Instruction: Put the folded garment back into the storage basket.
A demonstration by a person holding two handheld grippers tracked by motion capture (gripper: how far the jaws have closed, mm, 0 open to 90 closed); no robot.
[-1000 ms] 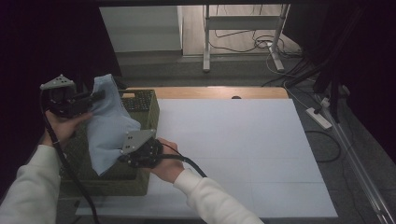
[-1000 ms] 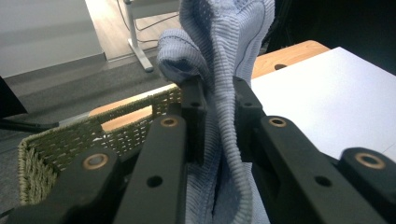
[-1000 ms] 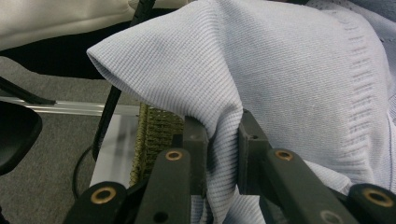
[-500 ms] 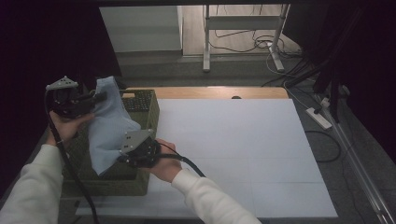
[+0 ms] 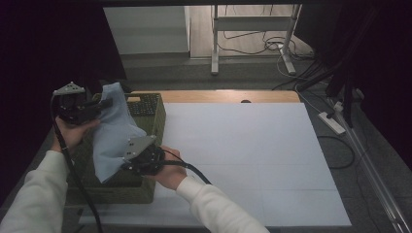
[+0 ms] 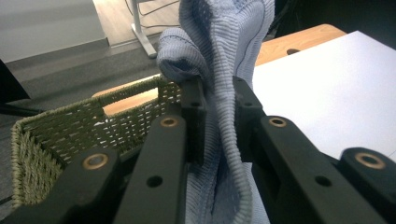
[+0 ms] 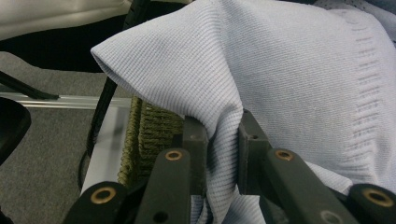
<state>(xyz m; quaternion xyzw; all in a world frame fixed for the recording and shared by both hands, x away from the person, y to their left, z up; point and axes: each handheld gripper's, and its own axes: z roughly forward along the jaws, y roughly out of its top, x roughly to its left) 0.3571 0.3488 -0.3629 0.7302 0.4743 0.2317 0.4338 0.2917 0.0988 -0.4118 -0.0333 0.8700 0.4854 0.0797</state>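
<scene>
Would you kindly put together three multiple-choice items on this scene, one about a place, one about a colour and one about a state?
1. Where does the olive-green woven basket stand?
A. at the table's left edge
B. in the middle of the white sheet
C. on the floor

2. What colour is the ribbed knit cloth?
A. red
B. pale blue
C. black

3. How does the left gripper stand?
A. wide open, nothing between the jaws
B. lying on the table
C. shut on the cloth

Answers: 1 A, since the high view shows the basket at the left end of the white-covered table. 2 B, as the cloth reads pale blue in every view. 3 C, because the left gripper view shows both black jaws pressing a fold of the cloth; the right gripper pinches another part of it likewise.
</scene>
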